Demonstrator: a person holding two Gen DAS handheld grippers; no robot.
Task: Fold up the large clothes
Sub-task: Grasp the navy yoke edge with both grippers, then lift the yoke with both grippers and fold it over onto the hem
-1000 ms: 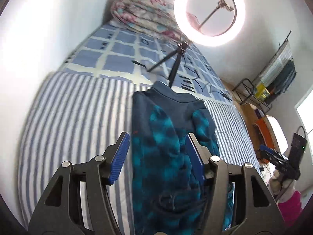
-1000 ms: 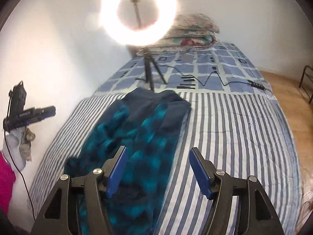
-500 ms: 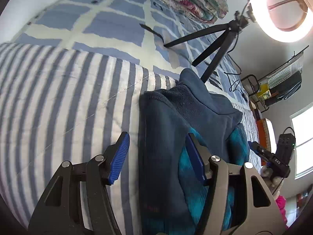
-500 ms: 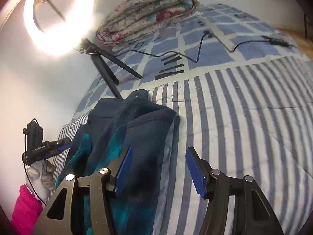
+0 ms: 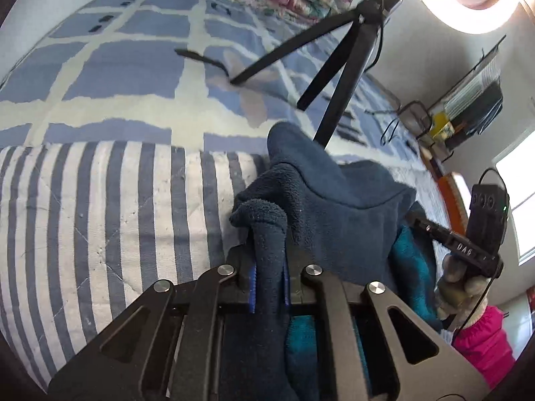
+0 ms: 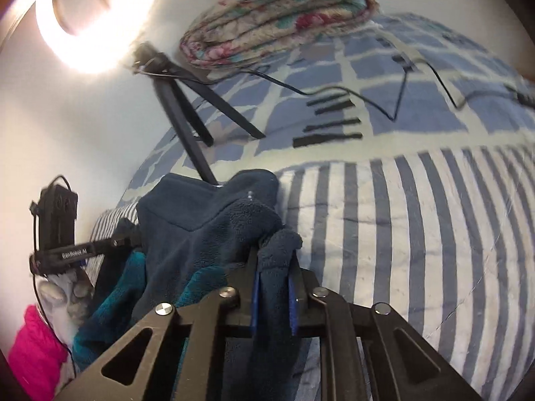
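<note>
A dark navy and teal fleece garment lies on the blue-and-white striped bedcover. My left gripper is closing its jaws, and the blue pads pinch a bunched navy corner of the fleece at its left top edge. In the right wrist view the same garment lies left of centre, and my right gripper is likewise closing with a fold of the fleece's right top corner pressed between its pads. Each view shows the other gripper's body, held in a gloved hand, beyond the fleece.
A black tripod with a glowing ring light stands on the bed just behind the garment. A folded floral quilt and black cables lie farther back. A metal rack stands by the wall.
Both grippers dropped forward to the garment's far edge and went from wide open to pinched on its two top corners, bunching the fleece up.
</note>
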